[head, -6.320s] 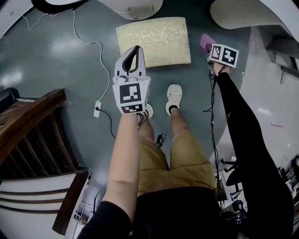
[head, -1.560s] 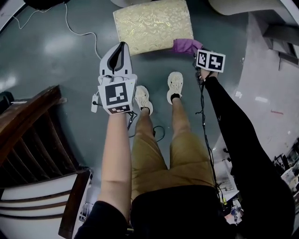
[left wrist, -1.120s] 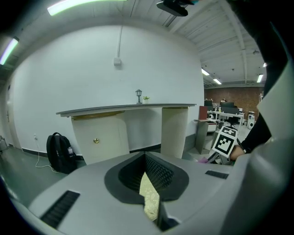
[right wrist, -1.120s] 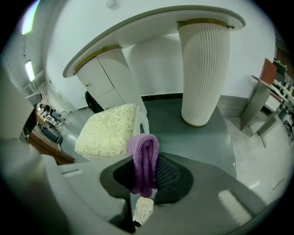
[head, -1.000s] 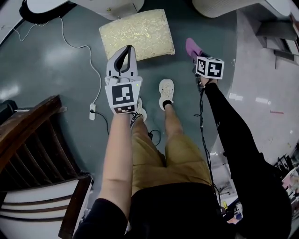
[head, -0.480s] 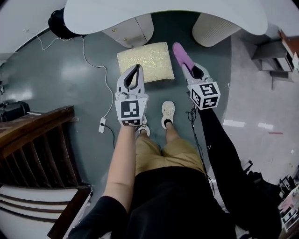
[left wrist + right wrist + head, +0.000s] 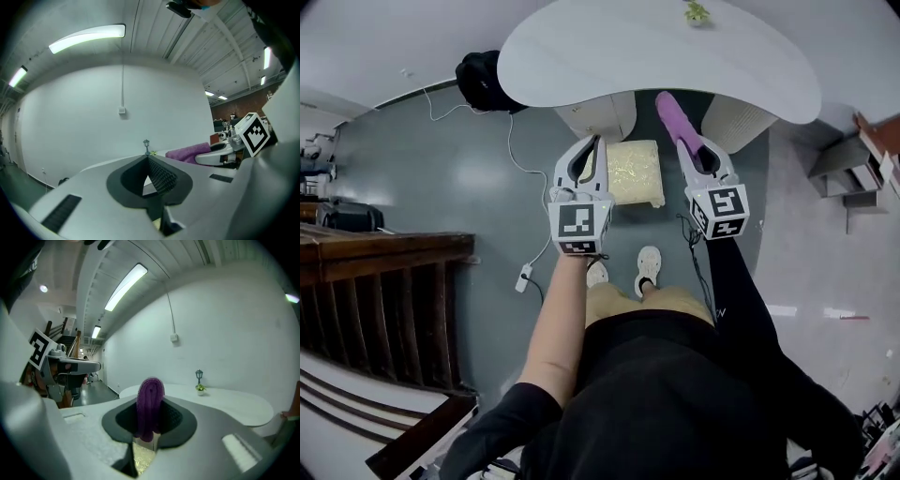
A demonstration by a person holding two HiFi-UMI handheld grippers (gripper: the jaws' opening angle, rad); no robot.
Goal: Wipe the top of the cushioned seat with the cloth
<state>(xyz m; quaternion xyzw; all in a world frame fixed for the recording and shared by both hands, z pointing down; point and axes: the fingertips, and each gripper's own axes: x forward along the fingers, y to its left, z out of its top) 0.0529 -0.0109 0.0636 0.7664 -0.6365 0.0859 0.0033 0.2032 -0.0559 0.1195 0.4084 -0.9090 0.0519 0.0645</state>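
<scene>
The cushioned seat (image 7: pixel 634 172), a pale gold square, stands on the floor under the white table's edge, between my two grippers in the head view. My right gripper (image 7: pixel 683 142) is shut on the purple cloth (image 7: pixel 672 115), which sticks out past its tips, lifted off the seat. In the right gripper view the cloth (image 7: pixel 150 405) stands rolled between the jaws of the right gripper (image 7: pixel 150 417), with a strip of the seat (image 7: pixel 142 458) showing below. My left gripper (image 7: pixel 599 142) is shut and empty; its ribbed pads meet in the left gripper (image 7: pixel 148 158) view.
A curved white table (image 7: pixel 656 56) with a small plant (image 7: pixel 697 11) spans the top. A black bag (image 7: pixel 483 75) lies at its left. A white cable and power strip (image 7: pixel 523 278) run across the floor. Wooden stair railing (image 7: pixel 375 272) fills the left. The person's shoes (image 7: pixel 648 265) stand before the seat.
Both grippers rose and now point level at the wall. The cloth came off the seat's right edge and is held in the air. The seat looks smaller and farther.
</scene>
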